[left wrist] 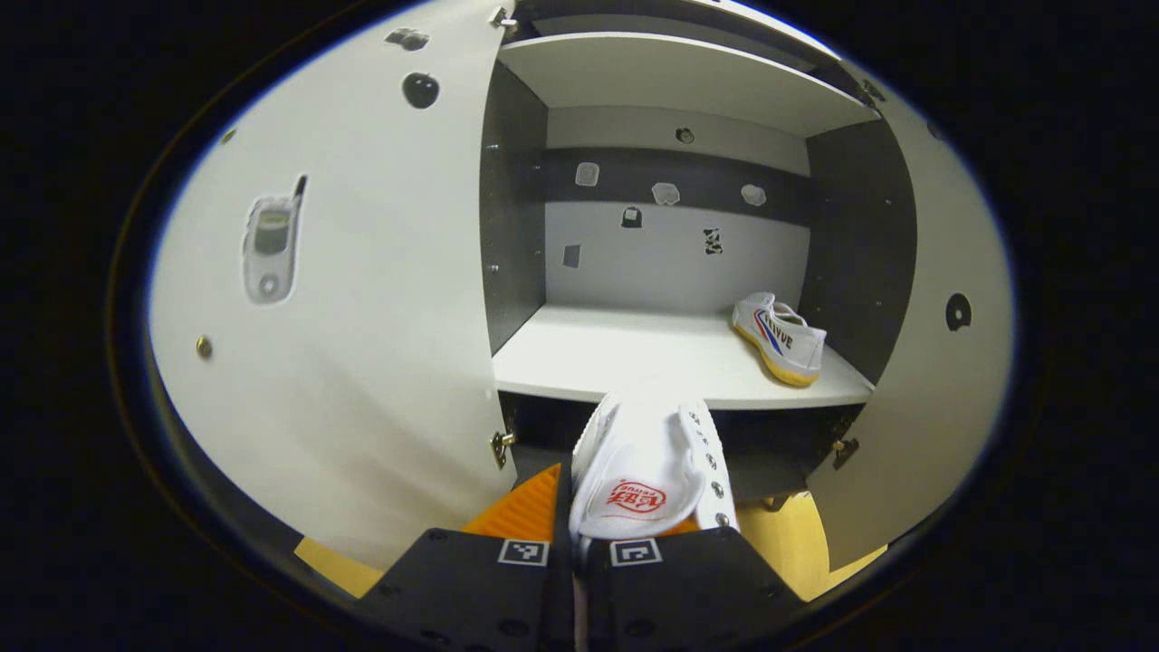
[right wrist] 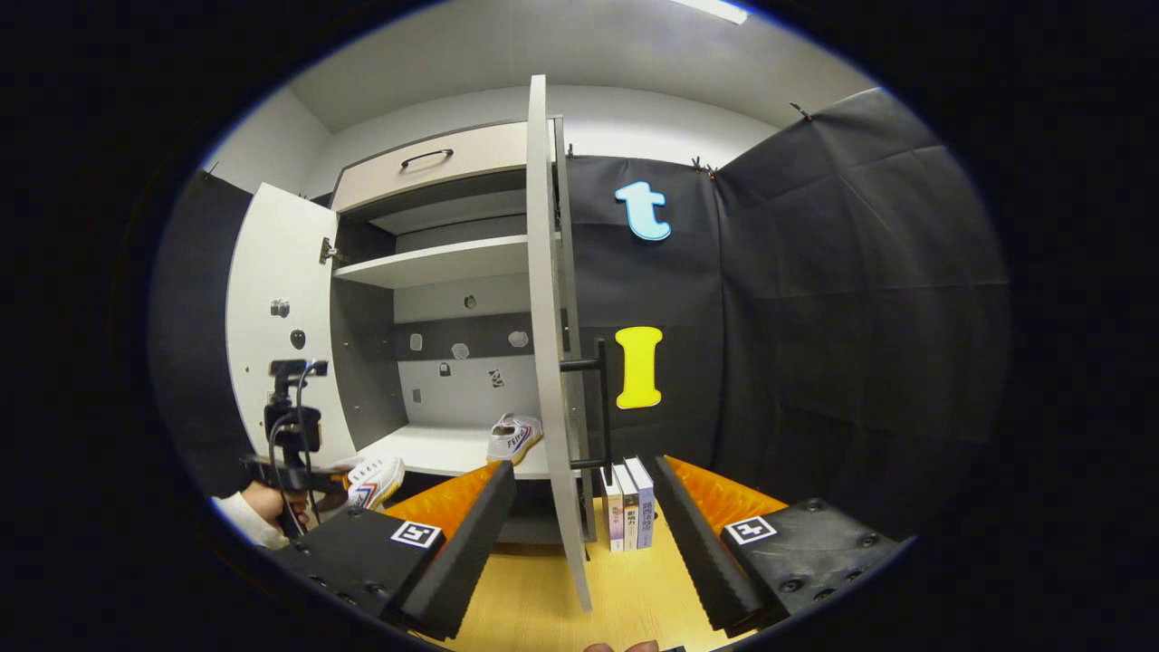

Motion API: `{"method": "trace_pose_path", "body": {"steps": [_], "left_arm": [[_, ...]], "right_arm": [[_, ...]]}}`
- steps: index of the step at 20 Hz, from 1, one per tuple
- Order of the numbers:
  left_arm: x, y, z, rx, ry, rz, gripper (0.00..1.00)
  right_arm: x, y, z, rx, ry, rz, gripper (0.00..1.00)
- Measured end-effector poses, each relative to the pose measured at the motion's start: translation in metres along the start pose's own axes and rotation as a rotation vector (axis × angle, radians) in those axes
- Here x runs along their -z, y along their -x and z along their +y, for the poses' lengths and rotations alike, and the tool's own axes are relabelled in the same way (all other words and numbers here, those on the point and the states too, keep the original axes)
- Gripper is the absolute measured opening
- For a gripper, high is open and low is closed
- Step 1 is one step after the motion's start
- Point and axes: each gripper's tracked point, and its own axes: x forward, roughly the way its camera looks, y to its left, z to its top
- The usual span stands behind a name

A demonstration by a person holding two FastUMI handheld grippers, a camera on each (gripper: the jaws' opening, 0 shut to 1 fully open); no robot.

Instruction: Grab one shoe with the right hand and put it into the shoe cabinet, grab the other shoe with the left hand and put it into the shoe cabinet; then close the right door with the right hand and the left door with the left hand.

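In the left gripper view my left gripper [left wrist: 574,534] is shut on a white shoe [left wrist: 647,471] with a red logo on its tongue, held just in front of the cabinet's lower shelf [left wrist: 634,358]. A second white shoe [left wrist: 780,337] with a yellow sole lies at the right of that shelf. The left door [left wrist: 344,299] and right door [left wrist: 942,362] stand open. In the right gripper view my right gripper [right wrist: 584,534] is open and holds nothing, with the right door's edge [right wrist: 543,344] between its fingers, farther off. The held shoe [right wrist: 373,480] and the shelved shoe [right wrist: 512,437] both show there.
The right door carries a black bar handle [right wrist: 602,403]. Three books [right wrist: 627,505] stand on the wooden floor [right wrist: 543,598] beside the cabinet. A hand and white sleeve [right wrist: 249,507] hold the left gripper at lower left. An upper shelf [right wrist: 435,263] and a drawer [right wrist: 426,163] sit above.
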Motion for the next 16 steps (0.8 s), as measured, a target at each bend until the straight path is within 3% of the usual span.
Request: {"method": "trace_pose_path", "body": {"steps": [7, 16], "left_arm": [[-0.092, -0.067, -0.015, -0.037, -0.024, -0.056, 0.1], [-0.134, -0.198, -0.023, -0.114, -0.095, 0.062, 0.1]], "right_arm": [[0.006, -0.005, -0.027, 0.027, -0.024, 0.02, 0.97], [0.001, -0.016, -0.07, 0.086, -0.008, 0.004, 0.97]]}}
